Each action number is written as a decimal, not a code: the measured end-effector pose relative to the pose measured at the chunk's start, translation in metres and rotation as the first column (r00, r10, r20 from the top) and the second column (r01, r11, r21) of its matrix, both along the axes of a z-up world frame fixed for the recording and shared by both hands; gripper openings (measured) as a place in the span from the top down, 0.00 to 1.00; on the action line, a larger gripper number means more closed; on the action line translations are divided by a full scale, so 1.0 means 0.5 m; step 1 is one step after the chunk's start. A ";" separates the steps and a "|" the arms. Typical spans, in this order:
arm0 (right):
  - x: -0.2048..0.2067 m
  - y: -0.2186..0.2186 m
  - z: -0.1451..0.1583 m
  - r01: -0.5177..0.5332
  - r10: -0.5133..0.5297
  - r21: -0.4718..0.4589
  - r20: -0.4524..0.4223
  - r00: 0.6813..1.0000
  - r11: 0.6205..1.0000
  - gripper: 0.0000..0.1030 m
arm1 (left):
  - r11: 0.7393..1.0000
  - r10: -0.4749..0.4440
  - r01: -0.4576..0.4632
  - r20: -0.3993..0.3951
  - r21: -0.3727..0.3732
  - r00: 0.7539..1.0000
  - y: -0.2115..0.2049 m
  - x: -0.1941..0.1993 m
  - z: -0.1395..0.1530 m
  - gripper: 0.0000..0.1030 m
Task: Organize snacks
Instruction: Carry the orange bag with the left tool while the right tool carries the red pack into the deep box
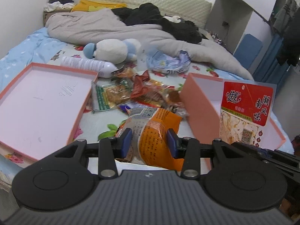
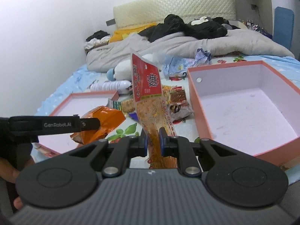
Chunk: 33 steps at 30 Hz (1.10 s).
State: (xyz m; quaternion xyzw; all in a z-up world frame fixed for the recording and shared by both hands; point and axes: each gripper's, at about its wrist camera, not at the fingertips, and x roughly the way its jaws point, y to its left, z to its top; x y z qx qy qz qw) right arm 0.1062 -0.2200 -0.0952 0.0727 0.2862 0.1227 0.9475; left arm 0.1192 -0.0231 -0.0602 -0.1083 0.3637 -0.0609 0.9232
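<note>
My left gripper (image 1: 149, 142) is shut on an orange snack packet (image 1: 155, 131), held above the bed between the two boxes; the packet also shows in the right wrist view (image 2: 99, 125). My right gripper (image 2: 152, 140) is shut on a red-topped snack packet (image 2: 150, 97), held upright left of the deep pink box (image 2: 195, 93). The same red packet (image 1: 245, 108) shows in the left wrist view, over that box (image 1: 198, 103). A pile of loose snack packets (image 1: 142, 91) lies on the floral sheet between the boxes.
A shallow pink box lid (image 1: 78, 112) lies to the left. A white bottle (image 1: 86, 63), a plush toy (image 1: 112, 50) and a crumpled blue bag (image 1: 166, 61) lie behind the pile. A grey duvet (image 1: 105, 28) and dark clothes (image 1: 161, 20) cover the far bed.
</note>
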 end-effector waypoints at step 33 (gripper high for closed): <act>0.159 -0.287 0.029 0.243 -0.245 -0.035 -0.040 0.969 0.969 0.90 | 0.952 -0.304 0.300 -0.066 -0.064 0.950 -0.382 0.276 0.023 0.55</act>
